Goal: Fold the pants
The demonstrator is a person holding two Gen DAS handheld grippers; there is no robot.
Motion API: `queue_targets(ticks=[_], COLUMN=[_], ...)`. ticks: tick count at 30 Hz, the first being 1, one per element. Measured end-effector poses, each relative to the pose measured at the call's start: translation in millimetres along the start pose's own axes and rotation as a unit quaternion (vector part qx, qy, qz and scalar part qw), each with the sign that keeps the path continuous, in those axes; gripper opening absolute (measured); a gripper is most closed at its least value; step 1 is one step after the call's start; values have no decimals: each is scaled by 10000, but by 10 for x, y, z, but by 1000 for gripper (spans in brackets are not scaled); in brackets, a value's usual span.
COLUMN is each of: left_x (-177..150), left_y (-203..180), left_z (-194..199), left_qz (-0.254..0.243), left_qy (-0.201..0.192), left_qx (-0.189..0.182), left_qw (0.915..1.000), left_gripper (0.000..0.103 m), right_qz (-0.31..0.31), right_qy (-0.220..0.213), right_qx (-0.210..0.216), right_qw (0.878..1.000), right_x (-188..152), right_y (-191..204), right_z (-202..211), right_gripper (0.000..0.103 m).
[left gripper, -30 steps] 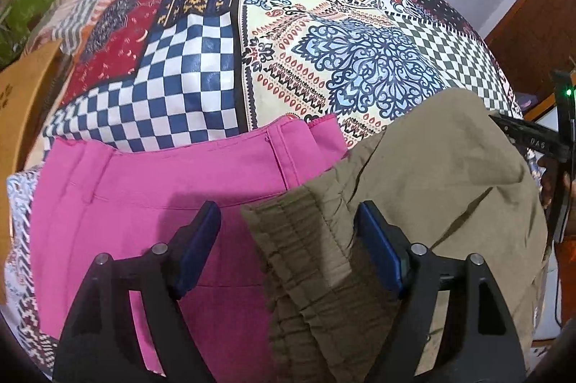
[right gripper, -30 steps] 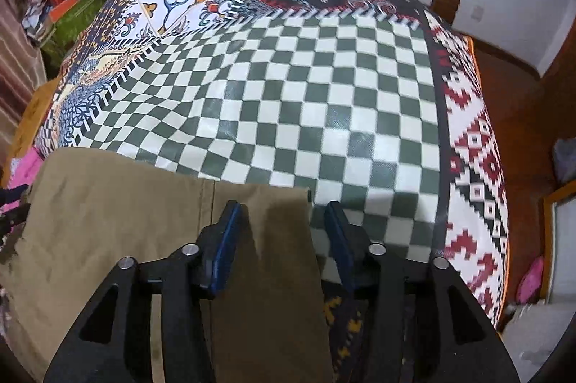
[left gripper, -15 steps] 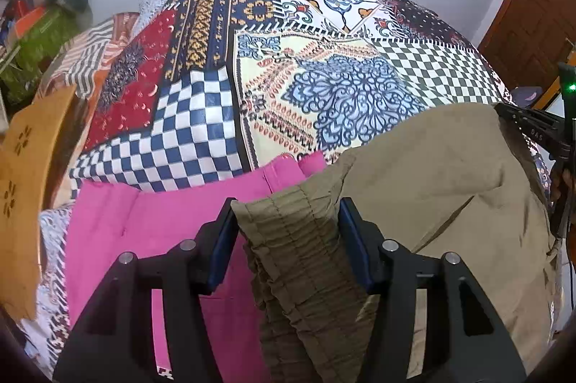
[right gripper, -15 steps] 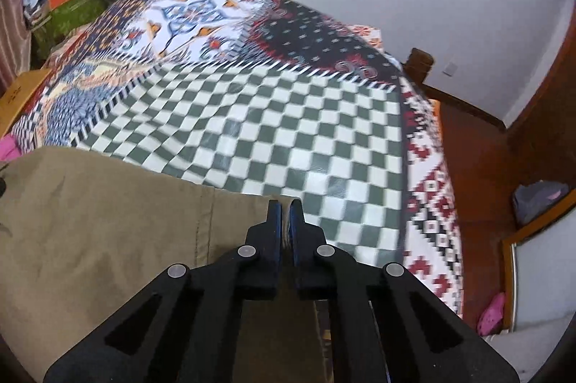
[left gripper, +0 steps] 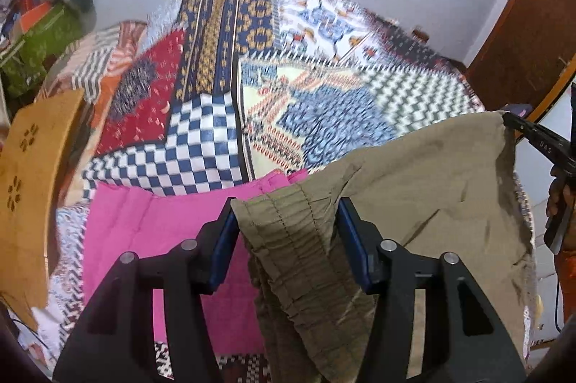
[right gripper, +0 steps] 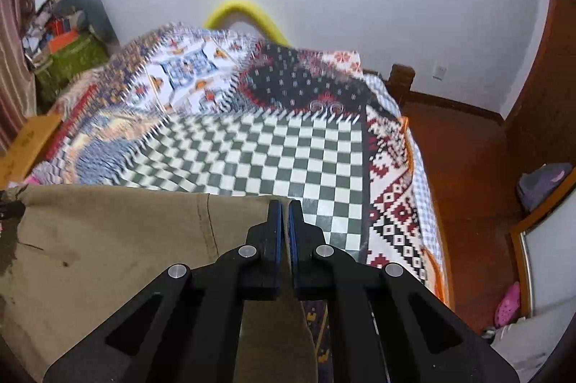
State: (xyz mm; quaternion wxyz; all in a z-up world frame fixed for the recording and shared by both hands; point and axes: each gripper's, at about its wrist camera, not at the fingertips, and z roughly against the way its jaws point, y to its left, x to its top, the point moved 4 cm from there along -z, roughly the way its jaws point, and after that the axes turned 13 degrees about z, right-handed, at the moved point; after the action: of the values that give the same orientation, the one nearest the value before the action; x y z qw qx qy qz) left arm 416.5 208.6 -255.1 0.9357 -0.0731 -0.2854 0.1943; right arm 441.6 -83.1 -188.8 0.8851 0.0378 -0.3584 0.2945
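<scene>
Olive-brown pants [left gripper: 414, 188] hang stretched between both grippers above the bed. My left gripper [left gripper: 286, 221] has its blue-padded jaws pressed on the gathered elastic waistband [left gripper: 288, 231]. My right gripper [right gripper: 284, 206] is shut on the hem end of the pants [right gripper: 108, 239], which also shows in the left wrist view at the right, held by the right gripper [left gripper: 532, 134]. The cloth is lifted off the quilt and sags between the two grips.
A patchwork quilt [left gripper: 223, 131] covers the bed [right gripper: 288, 152]. Folded pink pants [left gripper: 162, 224] lie under the waistband. A wooden chair back [left gripper: 32, 188] stands at the left, clutter and a green box [right gripper: 72, 55] at the far left, wooden floor [right gripper: 468, 167] at the right.
Both grippers have risen, lifting the olive pants off the bed. The right gripper shut on the hem; the left closed in on the waistband.
</scene>
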Motion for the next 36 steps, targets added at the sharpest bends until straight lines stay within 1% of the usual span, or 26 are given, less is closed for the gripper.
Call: queue_targets(ticks=[8,11,16,25,32,34,36], left_x=[-63,-147,-335,-750,-1059,-1117,-1176], left_y=[-241,-319,-353,-338,-311,-291,-264], left_z=[707,972,1300,1717,1903,1922,1954], left_qz=[-279,-402,-439,-461,-521,-528,-517], left_qy=[-393,-524,-598,-588,-569,-556,-516], left_qx=[-107,-104,-156,-252,-298,-309,-347], left_qw=[9988,9978,9971,9969,9966,9966,9967], left_gripper=[54,54,54,54,53,50,50], right_qz=[-204,-281,-358,-407,-523,-589,-651], right_qy=[-418,-589,-839,-1016,-1091,-1093,-1085], right_qx=[45,73,121,163,142,139,121], right_qw=[9989,9978,9958,9939,9926,9922,9919], right_x=[64,55,-29,-329,-575,-667,-757], right_y=[-17,-27,9,179,274,275,268], right_z=[638,918,1365,1881,2132,2203,2265], right_gripper=[3,3,3,3,3,3,3])
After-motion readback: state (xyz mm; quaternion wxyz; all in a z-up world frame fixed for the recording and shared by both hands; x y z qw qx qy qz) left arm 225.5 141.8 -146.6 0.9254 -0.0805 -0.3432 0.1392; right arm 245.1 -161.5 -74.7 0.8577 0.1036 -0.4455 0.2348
